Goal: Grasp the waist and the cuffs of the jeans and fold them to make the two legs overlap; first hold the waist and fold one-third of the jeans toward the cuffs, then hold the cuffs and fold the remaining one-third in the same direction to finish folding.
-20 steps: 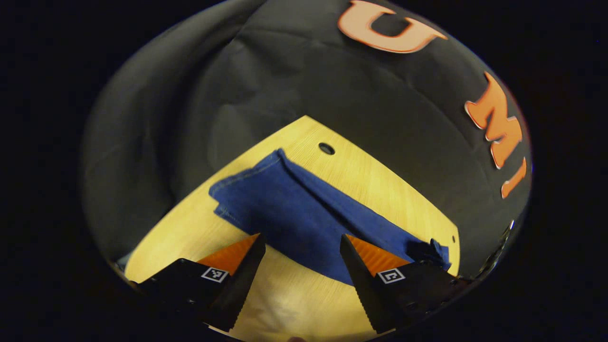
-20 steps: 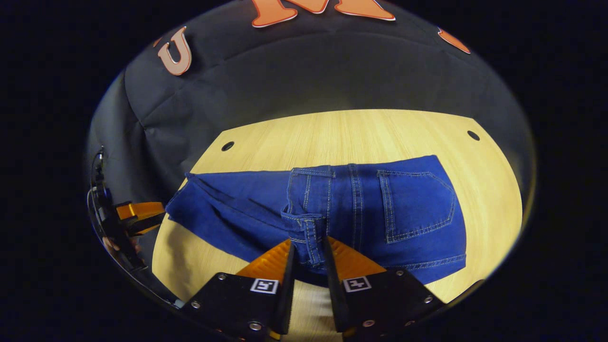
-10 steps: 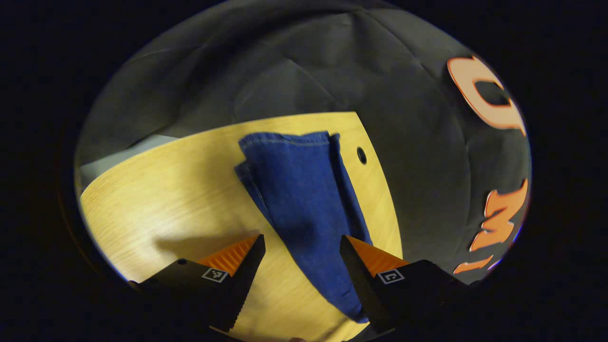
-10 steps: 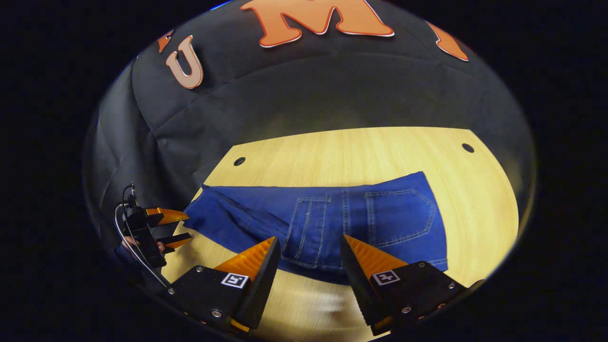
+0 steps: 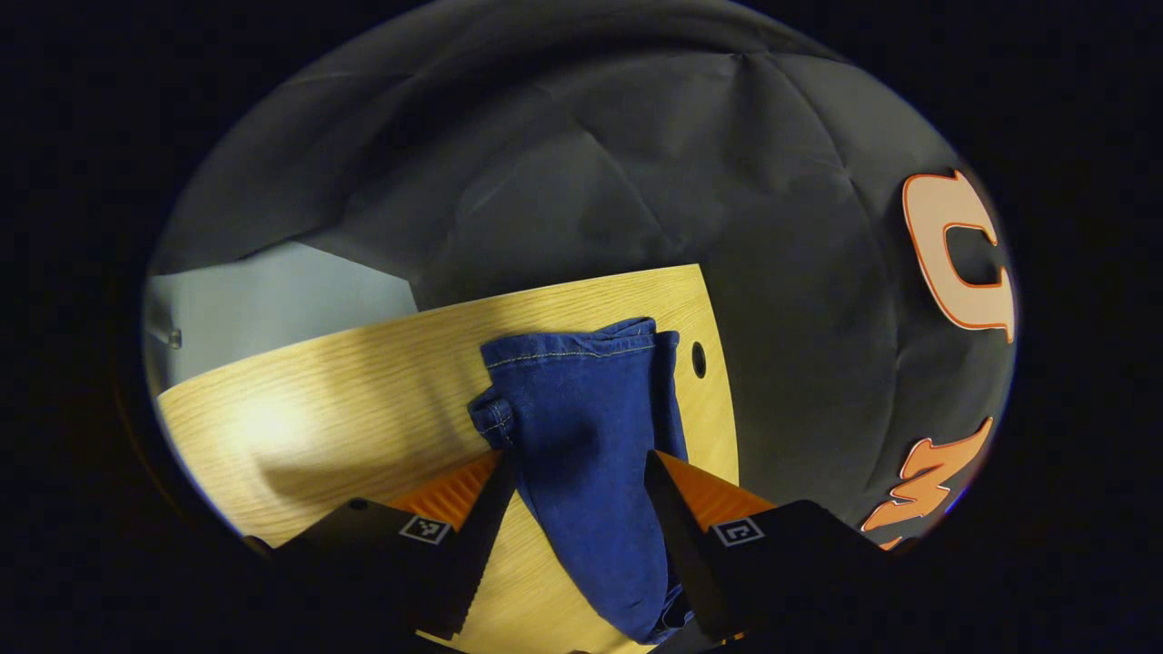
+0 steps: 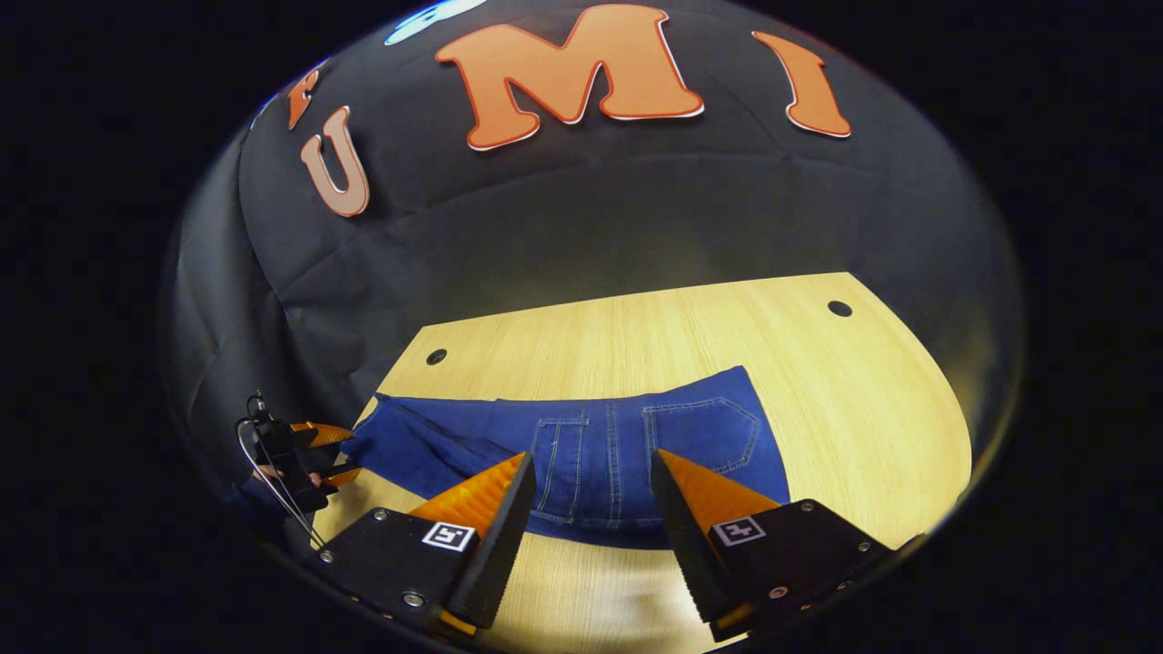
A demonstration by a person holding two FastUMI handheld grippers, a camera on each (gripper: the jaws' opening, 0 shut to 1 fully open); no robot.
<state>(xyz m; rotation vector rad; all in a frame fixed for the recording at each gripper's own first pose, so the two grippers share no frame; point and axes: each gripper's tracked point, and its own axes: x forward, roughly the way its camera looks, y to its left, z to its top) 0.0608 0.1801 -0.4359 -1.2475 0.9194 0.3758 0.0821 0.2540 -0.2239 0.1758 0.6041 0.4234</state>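
Jeans point(image 6: 581, 445) — on table point(image 6: 872, 400), both grippers agape

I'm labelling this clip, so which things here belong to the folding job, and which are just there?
Job: jeans; left gripper, open around the cuff end; right gripper, open above the waist end.
Just there: wooden table; table holes.

Left gripper view: camera low and close over desk point(image 5: 363, 391), facing along jeans point(image 5: 581, 427) from cuff end toward booth wall. Right gripper view: higher, farther back, facing across desk point(image 6: 872, 400) at jeans point(image 6: 600, 445) waist part, left claw point(image 6: 329, 454) at left edge. Shared: jeans, desk.
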